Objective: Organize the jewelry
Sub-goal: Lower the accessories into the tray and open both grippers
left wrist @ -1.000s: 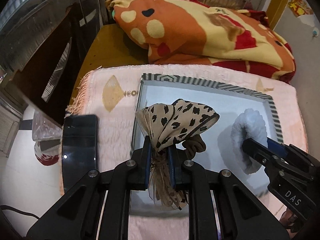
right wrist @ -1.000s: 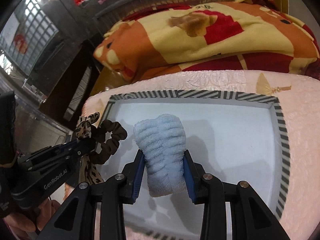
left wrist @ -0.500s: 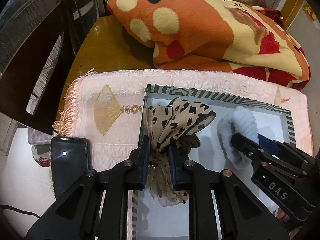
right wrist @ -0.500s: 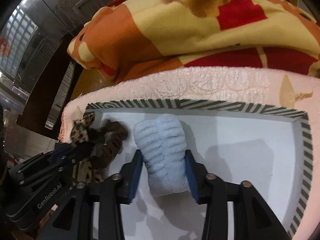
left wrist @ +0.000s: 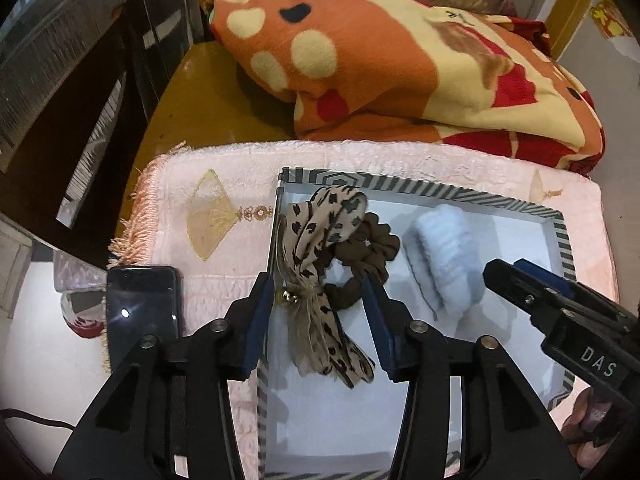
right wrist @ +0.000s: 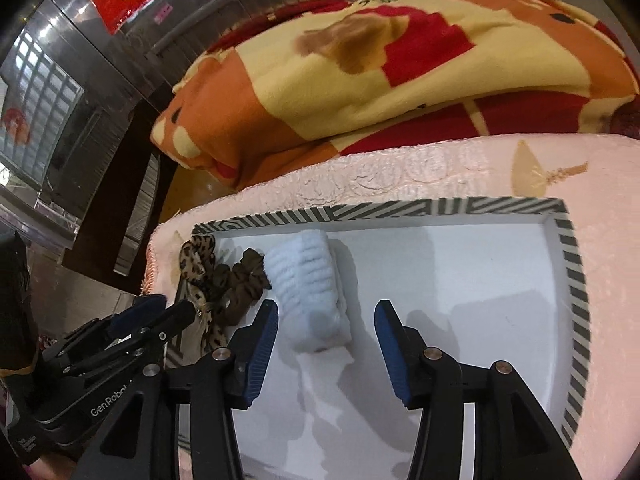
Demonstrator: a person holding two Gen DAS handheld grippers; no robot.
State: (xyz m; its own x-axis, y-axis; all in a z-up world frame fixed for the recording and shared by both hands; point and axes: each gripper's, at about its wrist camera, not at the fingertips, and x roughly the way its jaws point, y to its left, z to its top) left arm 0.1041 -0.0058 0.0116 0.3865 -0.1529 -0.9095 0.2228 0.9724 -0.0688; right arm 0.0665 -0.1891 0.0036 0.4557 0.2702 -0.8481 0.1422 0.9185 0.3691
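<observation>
Both my tools stand wide and hold nothing: the left tool (left wrist: 320, 312) straddles the leopard-print scrunchie (left wrist: 324, 236), the right tool (right wrist: 326, 340) the pale blue fluffy scrunchie (right wrist: 308, 280). Both pieces lie in the striped-rim tray (right wrist: 440, 208) near its far left corner, the blue one just beside the brown ring; whether they touch I cannot tell. I judge them light, soft and springy, unlikely to slip or break. I would pinch the leopard one at its knot by the small gold bead, and the blue one across its bunched middle.
</observation>
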